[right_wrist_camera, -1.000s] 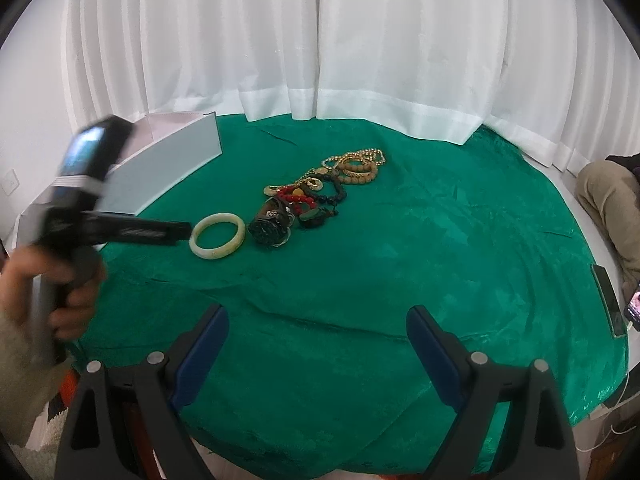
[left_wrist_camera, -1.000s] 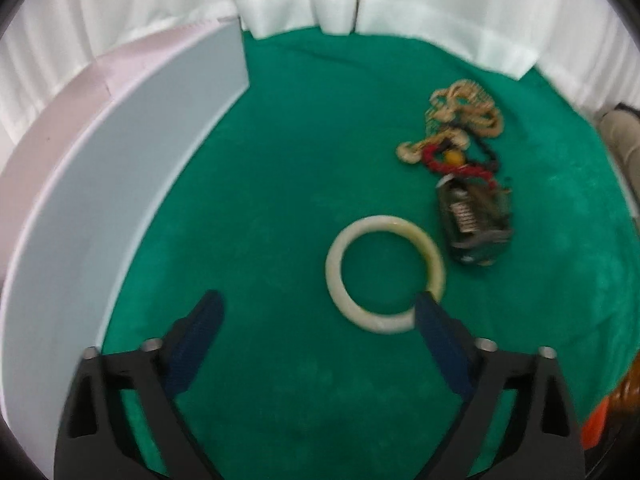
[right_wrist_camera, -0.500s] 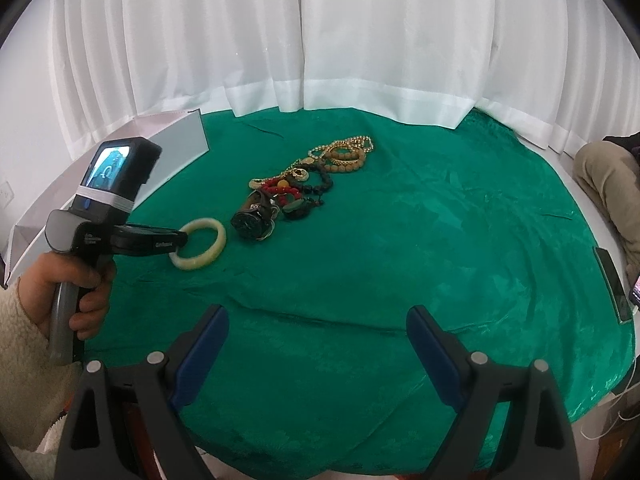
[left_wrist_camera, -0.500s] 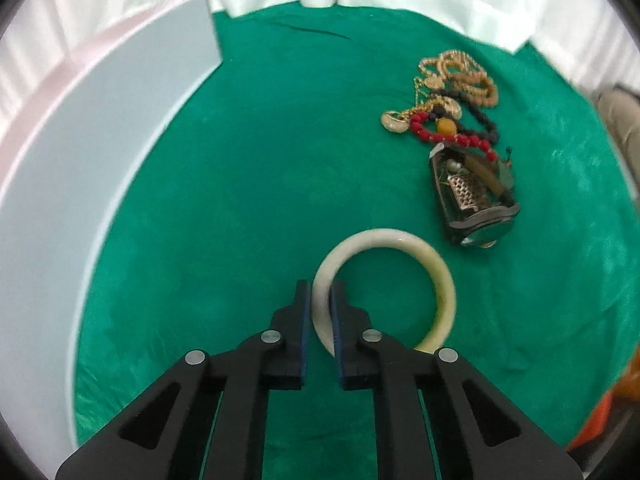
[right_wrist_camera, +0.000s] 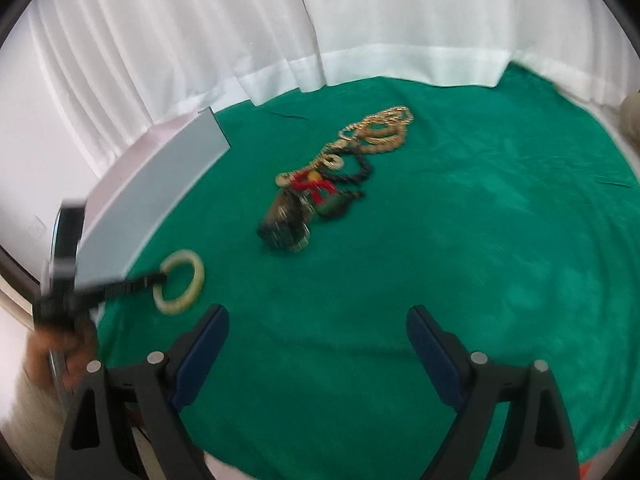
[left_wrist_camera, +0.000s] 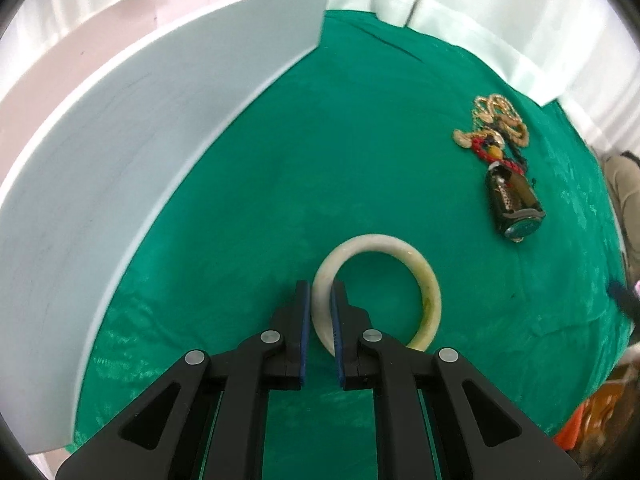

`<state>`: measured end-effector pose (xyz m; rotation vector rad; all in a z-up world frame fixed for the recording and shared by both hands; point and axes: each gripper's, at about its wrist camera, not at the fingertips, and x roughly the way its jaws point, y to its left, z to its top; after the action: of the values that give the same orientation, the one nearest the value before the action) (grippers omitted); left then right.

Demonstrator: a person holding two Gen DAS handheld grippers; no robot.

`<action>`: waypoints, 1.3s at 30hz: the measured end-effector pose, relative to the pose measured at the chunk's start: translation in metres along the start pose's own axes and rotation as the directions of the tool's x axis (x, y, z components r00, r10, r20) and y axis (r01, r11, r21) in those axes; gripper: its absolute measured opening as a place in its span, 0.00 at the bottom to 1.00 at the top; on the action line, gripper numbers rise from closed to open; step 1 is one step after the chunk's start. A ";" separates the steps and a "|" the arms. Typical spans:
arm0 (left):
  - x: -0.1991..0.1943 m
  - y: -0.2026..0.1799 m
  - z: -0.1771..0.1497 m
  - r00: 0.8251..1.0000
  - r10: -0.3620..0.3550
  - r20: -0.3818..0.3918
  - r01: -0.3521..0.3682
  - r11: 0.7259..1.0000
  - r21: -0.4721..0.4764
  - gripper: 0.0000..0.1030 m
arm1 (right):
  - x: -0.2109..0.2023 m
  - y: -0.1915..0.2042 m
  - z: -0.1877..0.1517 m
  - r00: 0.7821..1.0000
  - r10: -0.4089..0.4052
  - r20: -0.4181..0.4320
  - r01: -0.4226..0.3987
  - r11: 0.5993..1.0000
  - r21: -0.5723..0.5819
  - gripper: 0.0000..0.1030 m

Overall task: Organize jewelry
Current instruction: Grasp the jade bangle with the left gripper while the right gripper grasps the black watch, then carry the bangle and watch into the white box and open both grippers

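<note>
We had the left gripper [left_wrist_camera: 320, 300] clamped on the near-left rim of the pale bangle [left_wrist_camera: 404, 252], lower centre of left wrist view, over the green cloth [left_wrist_camera: 360, 160]. Right gripper [right_wrist_camera: 318, 320] hung w/ jaws wide apart, holding nothing. Jewelry pile [right_wrist_camera: 332, 184] sat mid-frame in right view; white box [left_wrist_camera: 140, 120] at upper left.

bangle [left_wrist_camera: 400, 248] cream-white | cloth [left_wrist_camera: 360, 160] green | box [left_wrist_camera: 140, 128] pale grey | curtain [right_wrist_camera: 240, 28] white | fingers [right_wrist_camera: 430, 346] blue pads

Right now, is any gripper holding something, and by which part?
The left gripper holds the pale bangle, jaws shut on its band at the near-left side. The right gripper is open and holds nothing.
</note>
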<state>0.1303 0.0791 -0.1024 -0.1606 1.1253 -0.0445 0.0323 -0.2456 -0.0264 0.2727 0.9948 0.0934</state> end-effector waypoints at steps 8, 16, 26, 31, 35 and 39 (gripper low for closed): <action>0.000 0.012 -0.003 1.000 -0.010 0.015 0.010 1.000 -0.024 0.08 | 0.090 0.002 0.063 0.984 0.114 -0.140 -0.091 0.983 0.159 0.53; -0.005 0.018 -0.005 0.999 -0.040 0.019 0.041 0.998 -0.038 0.08 | 0.109 0.009 0.065 0.981 0.063 -0.182 -0.038 0.990 0.137 0.18; -0.055 0.027 -0.001 0.986 -0.149 0.077 0.157 0.983 -0.096 0.08 | 0.044 0.014 0.076 0.979 0.191 -0.074 -0.177 0.970 0.168 0.18; -0.110 0.044 0.010 0.966 -0.202 0.164 0.223 0.967 -0.123 0.08 | 0.030 0.046 0.087 0.954 0.293 -0.060 -0.281 0.947 0.158 0.18; -0.155 0.079 0.025 0.949 -0.194 0.248 0.240 0.955 -0.171 0.08 | 0.031 0.099 0.107 0.913 0.403 -0.058 -0.393 0.911 0.126 0.18; -0.187 0.128 0.037 0.945 -0.096 0.311 0.175 0.956 -0.236 0.08 | 0.043 0.158 0.126 0.872 0.483 -0.085 -0.478 0.875 0.074 0.18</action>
<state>0.0773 0.2312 0.0607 -0.4672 0.8132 0.0050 0.1687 -0.1078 0.0464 0.5656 1.0125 0.5434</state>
